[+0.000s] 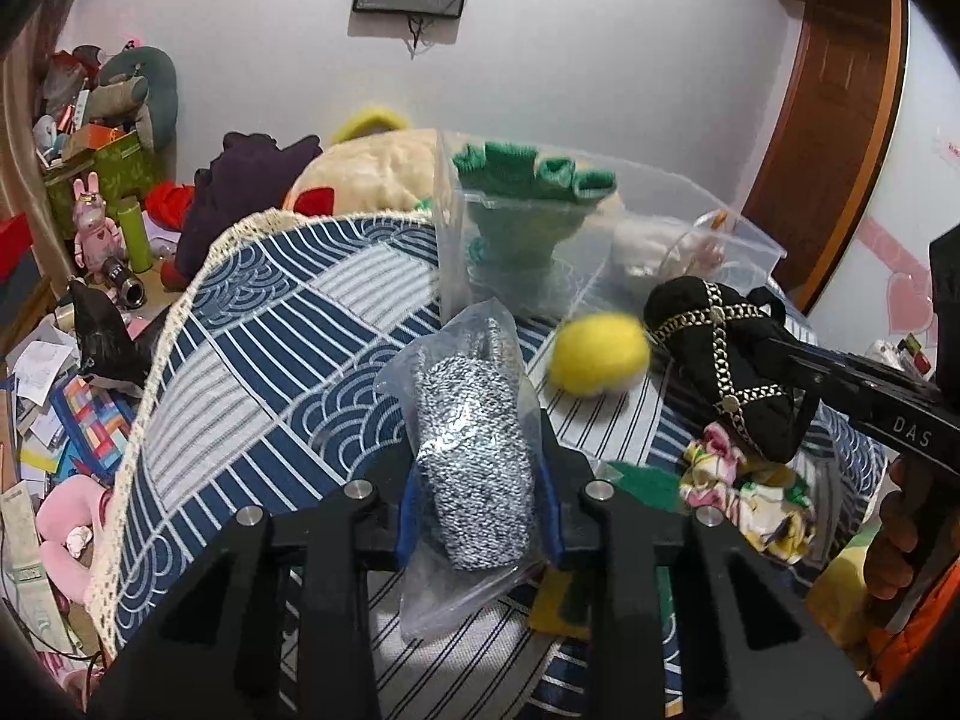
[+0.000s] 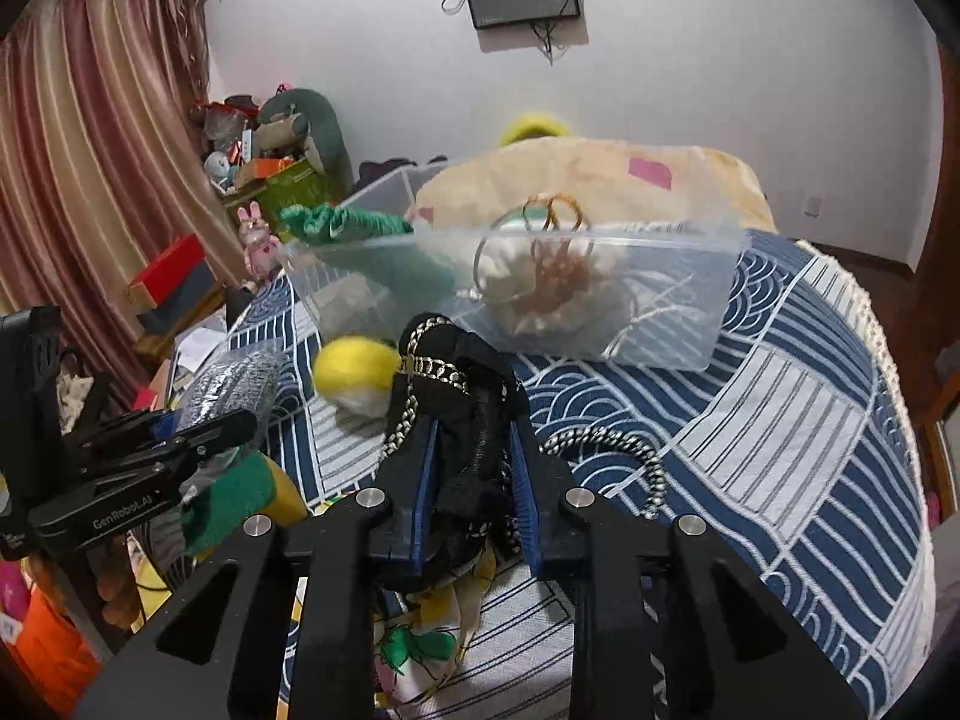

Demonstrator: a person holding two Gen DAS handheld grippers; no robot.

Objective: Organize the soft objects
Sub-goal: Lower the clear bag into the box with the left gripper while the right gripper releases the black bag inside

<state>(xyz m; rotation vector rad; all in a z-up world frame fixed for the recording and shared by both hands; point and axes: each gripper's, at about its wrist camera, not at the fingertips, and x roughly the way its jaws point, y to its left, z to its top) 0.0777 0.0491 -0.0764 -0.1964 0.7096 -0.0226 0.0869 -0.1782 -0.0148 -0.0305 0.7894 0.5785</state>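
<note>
Even indoor light, strong fisheye bending at dark edges; the yellow ball [image 1: 600, 355] is motion-blurred.

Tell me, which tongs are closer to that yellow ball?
The right tongs: the black pouch they hold nearly touches the yellow ball. The left tongs, gripping a bagged speckled bundle, sit farther back.

A grey-speckled knitted piece in a clear plastic bag [image 1: 474, 462] stands nearly upright, lifted above the blue patterned cloth. A black soft pouch with gold chain trim [image 1: 723, 369] hangs tilted in the air, its chain dangling. A yellow fuzzy ball [image 1: 600, 354] lies on the cloth between them. Behind it the clear plastic bin [image 2: 708, 312] holds a green knitted item [image 1: 528, 204] and a white fluffy thing [image 2: 540, 282]. A floral cloth [image 1: 750, 498] lies crumpled under the pouch.
</note>
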